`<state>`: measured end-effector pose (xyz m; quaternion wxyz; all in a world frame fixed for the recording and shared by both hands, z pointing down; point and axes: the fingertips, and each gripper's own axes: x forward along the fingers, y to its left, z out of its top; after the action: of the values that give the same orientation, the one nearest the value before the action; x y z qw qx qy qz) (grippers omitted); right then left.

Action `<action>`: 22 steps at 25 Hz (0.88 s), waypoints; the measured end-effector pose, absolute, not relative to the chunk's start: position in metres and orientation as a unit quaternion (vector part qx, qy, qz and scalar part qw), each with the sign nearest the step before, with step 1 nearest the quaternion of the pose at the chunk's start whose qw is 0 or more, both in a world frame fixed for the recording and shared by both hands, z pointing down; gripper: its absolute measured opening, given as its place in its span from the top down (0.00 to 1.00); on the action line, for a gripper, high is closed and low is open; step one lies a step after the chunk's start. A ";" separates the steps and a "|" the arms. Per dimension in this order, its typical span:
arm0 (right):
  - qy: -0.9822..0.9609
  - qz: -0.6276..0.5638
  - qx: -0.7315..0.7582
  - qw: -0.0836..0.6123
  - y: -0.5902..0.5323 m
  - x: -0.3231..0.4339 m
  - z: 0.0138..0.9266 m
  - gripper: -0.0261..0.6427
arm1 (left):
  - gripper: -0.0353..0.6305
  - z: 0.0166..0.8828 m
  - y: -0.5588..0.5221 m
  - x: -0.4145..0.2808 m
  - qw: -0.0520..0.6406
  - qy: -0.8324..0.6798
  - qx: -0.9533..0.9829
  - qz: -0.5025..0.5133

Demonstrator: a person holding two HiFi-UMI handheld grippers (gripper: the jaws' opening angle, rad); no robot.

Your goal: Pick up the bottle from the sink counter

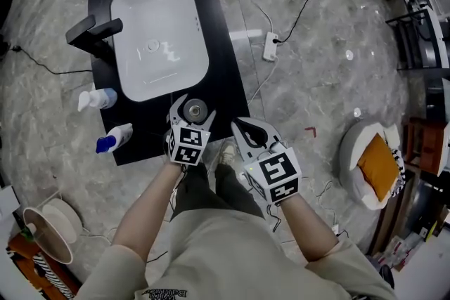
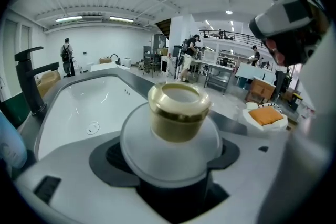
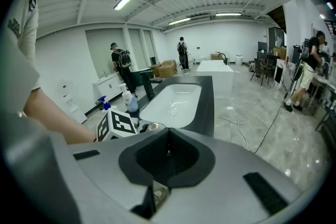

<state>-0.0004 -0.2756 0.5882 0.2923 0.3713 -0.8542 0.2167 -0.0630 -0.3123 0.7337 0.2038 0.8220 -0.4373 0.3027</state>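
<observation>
A small frosted bottle with a gold cap (image 1: 196, 109) (image 2: 178, 113) stands upright between the jaws of my left gripper (image 1: 190, 113) (image 2: 170, 176), which is shut on its body. It is at the front edge of the black sink counter (image 1: 226, 77), just in front of the white basin (image 1: 158, 38) (image 2: 89, 107). I cannot tell whether the bottle still touches the counter. My right gripper (image 1: 252, 131) (image 3: 167, 152) is off the counter's front right corner, shut, with nothing in it.
A black faucet (image 1: 93, 35) stands left of the basin. Two spray bottles (image 1: 98, 99) (image 1: 114, 139) lie on the counter's left front. A power strip with cables (image 1: 270, 47) is on the floor to the right, and a cushioned seat (image 1: 373, 164) is further right.
</observation>
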 end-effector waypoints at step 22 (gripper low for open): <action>-0.877 0.146 0.416 0.190 -0.280 0.021 0.448 0.97 | 0.44 0.514 -0.303 -0.073 0.111 -0.423 0.867 0.238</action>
<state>0.0207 -0.2804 0.4482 0.1899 0.4163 -0.8771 0.1461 -0.0726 -0.3027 0.5144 0.1115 0.8673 -0.4227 0.2380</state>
